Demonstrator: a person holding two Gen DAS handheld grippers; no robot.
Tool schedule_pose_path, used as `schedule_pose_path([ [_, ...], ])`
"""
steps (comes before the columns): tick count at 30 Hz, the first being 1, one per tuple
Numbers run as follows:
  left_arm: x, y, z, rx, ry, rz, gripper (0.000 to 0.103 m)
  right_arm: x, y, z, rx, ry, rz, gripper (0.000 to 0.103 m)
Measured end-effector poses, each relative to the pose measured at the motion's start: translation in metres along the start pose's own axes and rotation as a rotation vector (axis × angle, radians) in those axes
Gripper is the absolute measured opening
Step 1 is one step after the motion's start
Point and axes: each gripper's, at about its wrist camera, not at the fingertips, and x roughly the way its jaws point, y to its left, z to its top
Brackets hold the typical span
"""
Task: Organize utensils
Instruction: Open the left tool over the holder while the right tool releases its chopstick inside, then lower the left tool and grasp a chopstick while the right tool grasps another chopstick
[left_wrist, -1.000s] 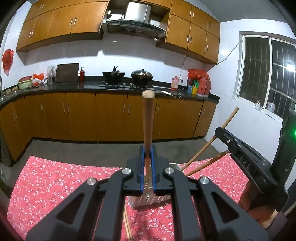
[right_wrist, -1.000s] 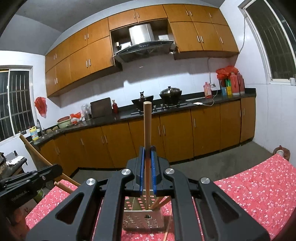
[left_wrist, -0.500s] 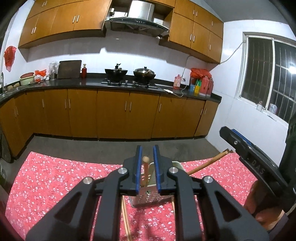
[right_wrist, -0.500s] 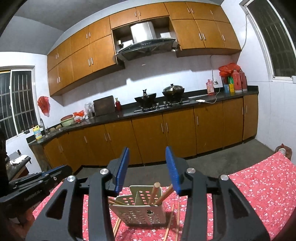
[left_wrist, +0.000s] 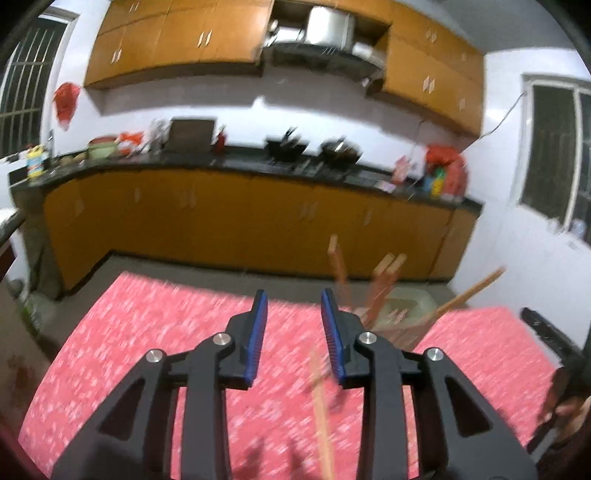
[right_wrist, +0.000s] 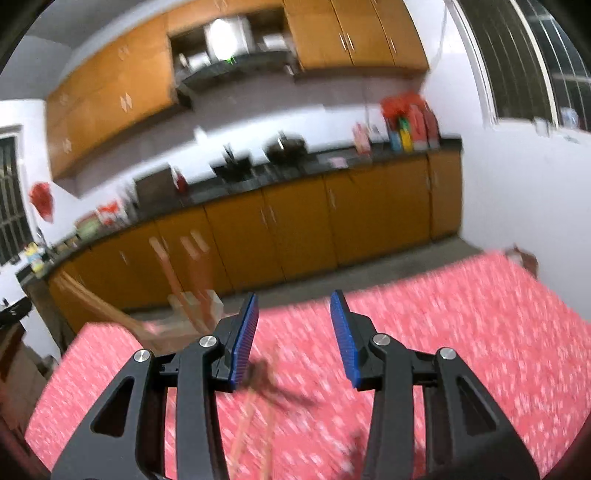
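Both views are motion-blurred. My left gripper is open and empty above the red floral tablecloth. To its right stands the perforated utensil holder with several wooden chopsticks sticking up from it. One loose chopstick lies on the cloth just below my right finger. My right gripper is open and empty. The holder with its chopsticks is to its upper left. Loose chopsticks lie on the cloth below the gripper.
The other gripper shows at the right edge of the left wrist view. Beyond the table's far edge are the floor and orange kitchen cabinets under a dark counter. A white wall and window are on the right.
Both grippers have opened wider after letting their chopsticks drop into the holder. They have swung apart, the left one leftward and the right one rightward, so the holder sits off-centre in each view.
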Motion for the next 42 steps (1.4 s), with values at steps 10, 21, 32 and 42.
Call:
schedule_pose_path([
  [10,0.065,0.01,-0.103,0.003,0.303,0.004,0.031,0.072,0.024,-0.092,-0.047,0.35,0.067,0.032],
  [21,0.079,-0.007,-0.136,-0.009,0.386,-0.087,0.03,0.092,0.044,-0.122,-0.177,0.387,0.008,0.008],
  [32,0.088,-0.026,-0.145,0.043,0.424,-0.126,0.016,0.092,0.025,-0.118,-0.122,0.372,-0.044,0.008],
  [42,0.091,-0.036,-0.153,0.098,0.441,-0.134,0.013,0.093,0.028,-0.119,-0.121,0.372,-0.043,0.008],
])
